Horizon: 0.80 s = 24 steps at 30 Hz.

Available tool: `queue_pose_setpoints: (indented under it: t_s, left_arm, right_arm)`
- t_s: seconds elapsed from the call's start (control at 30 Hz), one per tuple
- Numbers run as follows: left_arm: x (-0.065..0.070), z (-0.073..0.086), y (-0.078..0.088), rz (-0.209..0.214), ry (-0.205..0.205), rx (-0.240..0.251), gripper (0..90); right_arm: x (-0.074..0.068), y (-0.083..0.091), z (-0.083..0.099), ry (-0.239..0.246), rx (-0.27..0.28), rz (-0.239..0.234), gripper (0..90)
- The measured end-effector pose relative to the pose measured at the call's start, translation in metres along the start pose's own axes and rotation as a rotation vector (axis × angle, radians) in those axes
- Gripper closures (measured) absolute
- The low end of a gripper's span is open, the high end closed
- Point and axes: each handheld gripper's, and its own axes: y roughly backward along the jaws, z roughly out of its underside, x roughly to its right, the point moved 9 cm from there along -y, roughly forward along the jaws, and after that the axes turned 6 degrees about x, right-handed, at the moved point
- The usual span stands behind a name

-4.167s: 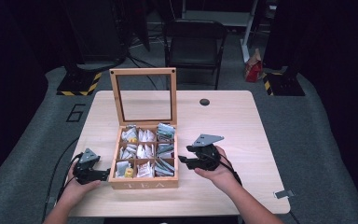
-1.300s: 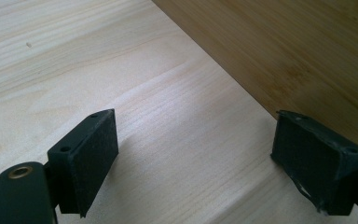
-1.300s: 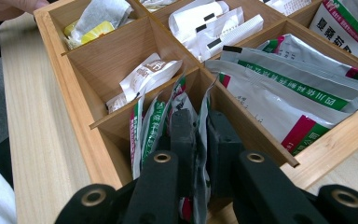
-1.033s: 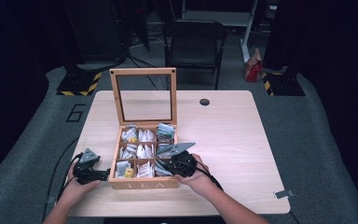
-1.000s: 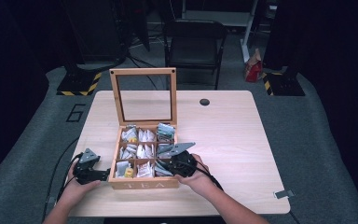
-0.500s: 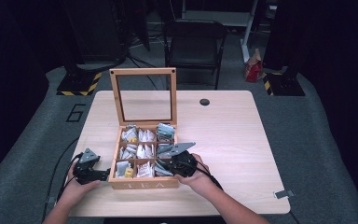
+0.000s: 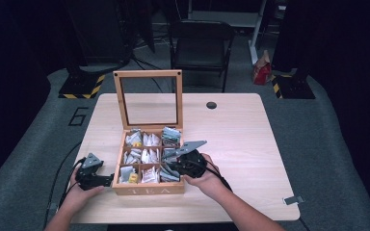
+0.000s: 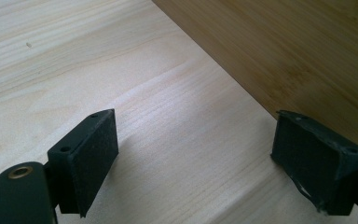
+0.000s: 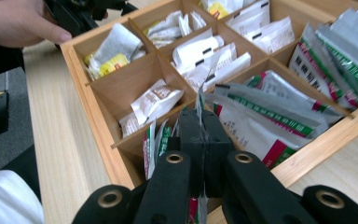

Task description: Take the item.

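Over the tea box's point(image 7: 148, 188) near right compartment, your right gripper point(image 9: 200, 122) is clamped on a tea sachet point(image 9: 199, 103), pinched edge-on so it can lift out; its long axis runs straight ahead of the jaws. Your left gripper point(image 8: 193, 154) gapes empty beside the box wall, apparently steadying it.

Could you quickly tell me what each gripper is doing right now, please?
Left gripper: open, empty, beside the tea box.
Right gripper: shut on a tea sachet.

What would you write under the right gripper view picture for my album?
Right tool pinches a thin tea packet above a wooden tea box full of packets.
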Motion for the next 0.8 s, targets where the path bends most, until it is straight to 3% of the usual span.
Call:
queue_pose_setpoints:
  t_s: [0.33, 0.8]
  left_arm:
    - [0.000, 0.000, 0.000, 0.000, 0.001, 0.000, 13.9]
    - [0.000, 0.000, 0.000, 0.000, 0.001, 0.001, 13.9]
  right_arm:
    - [-0.001, 0.014, -0.021, 0.016, 0.015, -0.023, 90.0]
    - [0.000, 0.026, -0.036, 0.021, 0.051, -0.007, 90.0]
